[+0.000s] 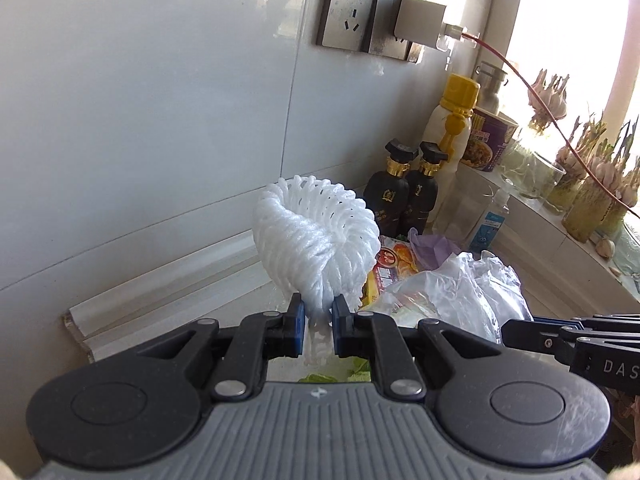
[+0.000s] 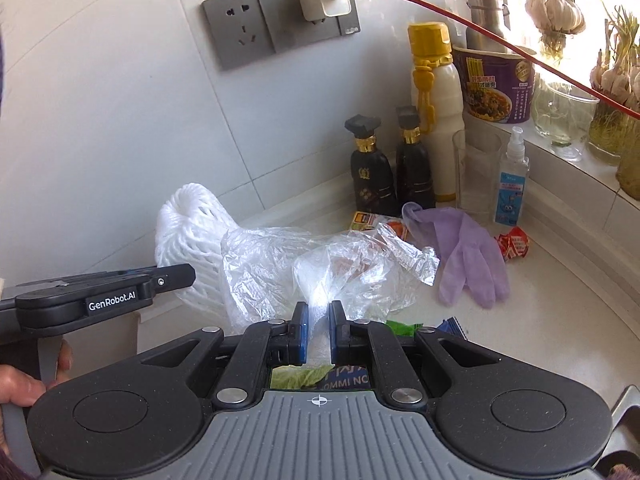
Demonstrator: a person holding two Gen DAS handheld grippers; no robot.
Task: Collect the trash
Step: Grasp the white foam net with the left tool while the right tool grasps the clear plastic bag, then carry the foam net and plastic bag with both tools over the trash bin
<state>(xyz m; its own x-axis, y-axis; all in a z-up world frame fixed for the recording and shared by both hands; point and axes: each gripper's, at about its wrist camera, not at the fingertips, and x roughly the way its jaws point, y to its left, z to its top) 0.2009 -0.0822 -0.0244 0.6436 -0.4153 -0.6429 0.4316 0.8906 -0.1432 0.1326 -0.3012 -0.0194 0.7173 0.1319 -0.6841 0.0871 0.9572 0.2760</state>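
**A:** Foam first, from the left wrist view. Your left tongs (image 1: 316,322) are clamped on the tail of the white foam net (image 1: 314,236), and only the narrow end sits between the pads. The bulk of it stands up above them, clear of the counter (image 1: 460,204). That stuff is springy, so if you swing quickly it may squirm out of the pinch.

**B:** And what sits beyond it?

**A:** Two dark bottles (image 1: 406,188) and a tall bottle with a yellow cap (image 1: 450,136) stand near the wall behind the net. Push further forward and the net could brush them and tip one over. A red cable (image 1: 556,116) also hangs from the charger across the upper right; lift high on that side and you could snag it.

**B:** Now the right wrist view?

**A:** Your right tongs (image 2: 318,330) are closed on a fold of the crumpled clear plastic bag (image 2: 320,268). Thin film like that can tear or slide free if you pull hard. The bag billows out ahead of the pads and lies against the foam net on its left, so the two loads may catch on each other when you move your hands apart.

**B:** Anything left behind?

**A:** Yes. A purple glove (image 2: 468,252), a red wrapper (image 2: 514,242) and a snack packet (image 2: 366,220) lie on the counter. The trailing bag could drag them along or sweep them toward the edge. I judge the job well short of finished, with those pieces not yet collected.
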